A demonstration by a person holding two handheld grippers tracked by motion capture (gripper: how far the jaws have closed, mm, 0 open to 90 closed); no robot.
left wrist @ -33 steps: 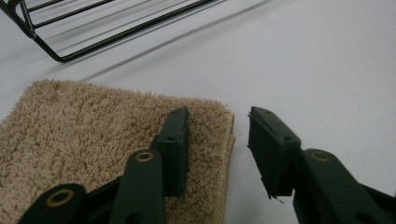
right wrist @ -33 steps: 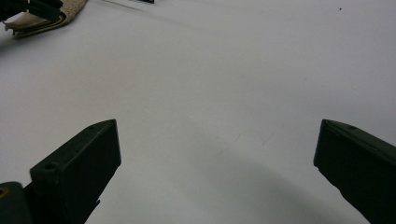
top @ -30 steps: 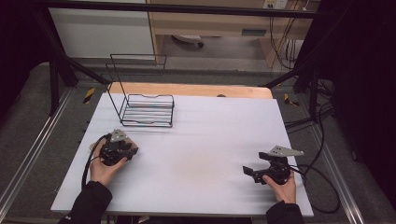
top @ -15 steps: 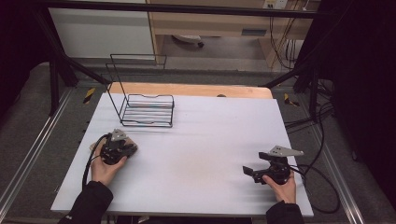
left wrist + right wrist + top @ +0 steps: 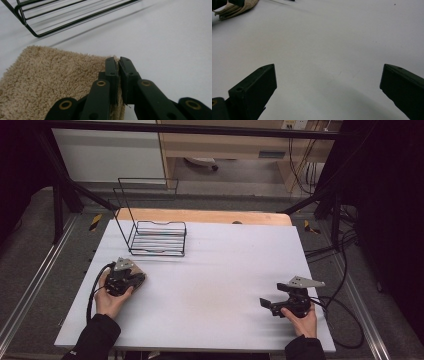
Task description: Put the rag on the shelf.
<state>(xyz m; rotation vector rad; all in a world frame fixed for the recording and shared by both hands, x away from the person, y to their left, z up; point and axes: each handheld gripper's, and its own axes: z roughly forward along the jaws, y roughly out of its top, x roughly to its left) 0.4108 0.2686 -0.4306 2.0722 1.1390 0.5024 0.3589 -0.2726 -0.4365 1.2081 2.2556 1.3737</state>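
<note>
Where the white bench (image 5: 215,285) meets its left edge, about midway along, lies item one: a beige terry towel (image 5: 47,82), folded flat, its stacked layers visible at the top left of the right gripper view (image 5: 235,8). Its right-hand edge sits pinched between the jaws of the left tool (image 5: 118,68), which have just been closing and now press on the pile with only the cloth's thickness between them. In the high view the left tool (image 5: 122,277) rests low on the towel (image 5: 139,279), gripped by the person's left hand (image 5: 107,297), dark sleeve entering from the near edge.

Item two: a black wire rack (image 5: 157,237), standing near the far left corner of the bench, with a flat slatted base and a tall open frame rising at its back. Its nearest rail (image 5: 75,21) lies just beyond the towel, apart from it.

Item three: the right tool (image 5: 270,304), held in the right hand (image 5: 300,320) near the near right corner, well apart from towel and rack. Its jaws stand wide, nothing between them but bare bench surface (image 5: 324,50). A black cable (image 5: 345,320) trails off the right edge.
</note>
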